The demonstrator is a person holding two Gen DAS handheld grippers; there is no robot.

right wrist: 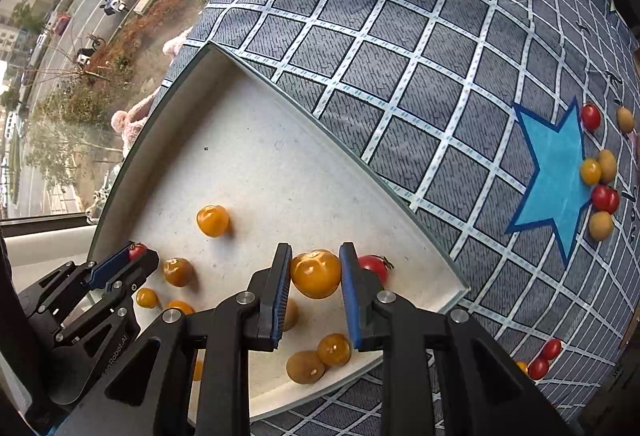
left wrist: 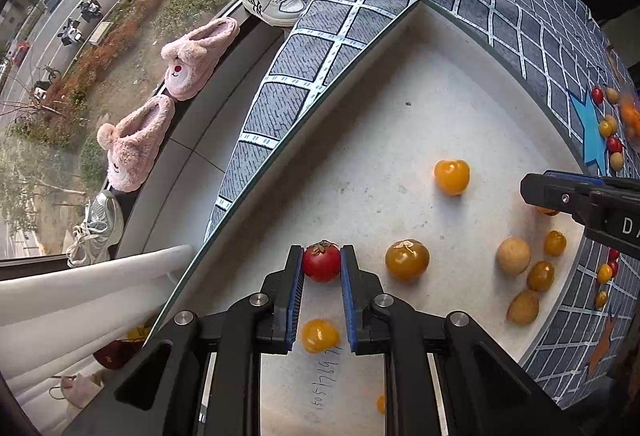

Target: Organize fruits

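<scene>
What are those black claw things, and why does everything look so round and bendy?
Those claws are grabbing tools that a person holds, one in each hand. Each carries a small wide-eyed camera, which bends the picture. One picture looks along the left tool, which pinches a red tomato. The other looks along the right tool, which pinches a yellow tomato. Below them is a white tray holding more yellow tomatoes and some brownish round fruits. The tray sits on a grey checked rug with coloured stars, where more little fruits lie. Slippers and sneakers sit by the window.
</scene>
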